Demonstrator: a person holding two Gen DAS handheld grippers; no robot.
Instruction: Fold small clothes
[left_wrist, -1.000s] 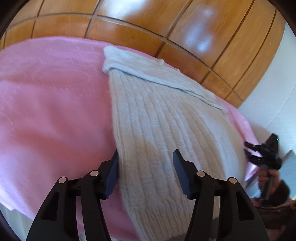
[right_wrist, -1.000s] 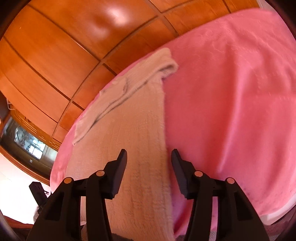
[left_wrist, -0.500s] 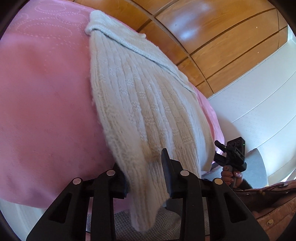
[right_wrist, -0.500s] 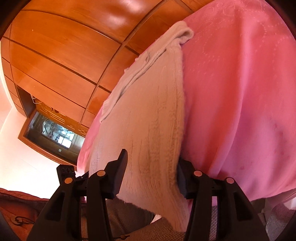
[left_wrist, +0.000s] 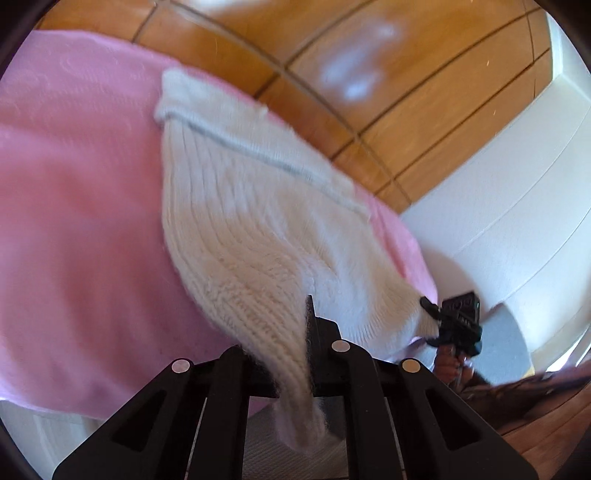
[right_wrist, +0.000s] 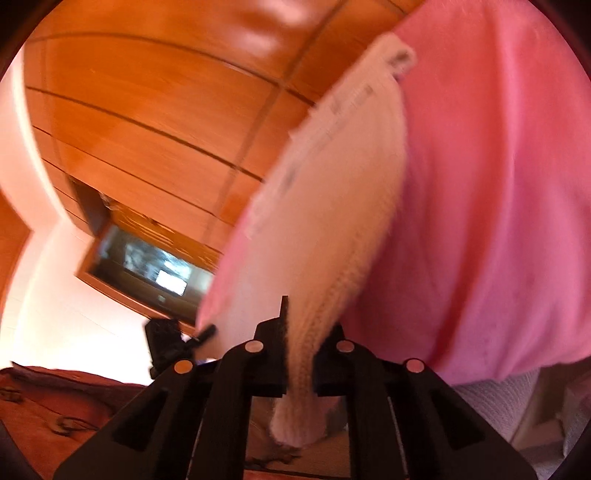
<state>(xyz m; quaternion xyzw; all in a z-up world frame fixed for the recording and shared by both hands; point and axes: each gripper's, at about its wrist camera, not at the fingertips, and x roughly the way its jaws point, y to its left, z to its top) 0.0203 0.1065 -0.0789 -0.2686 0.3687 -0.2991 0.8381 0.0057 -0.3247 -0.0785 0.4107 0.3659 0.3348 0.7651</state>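
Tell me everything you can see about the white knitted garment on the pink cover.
The white knitted garment looks like soft, thick ribbed wool, cream-white, with a folded band along its far edge. It lies lengthwise on the pink cover, far end flat, near end lifted and bunched. The left hand-held gripper pinches one near corner, the right hand-held gripper the other. Both views are motion-blurred.

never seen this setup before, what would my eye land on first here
First, the cream ribbed knit garment running down the middle of the pink bed cover, its near corners lifted. The left gripper and the right gripper are each shut on a corner. Behind, glossy wood panelling fills the background.
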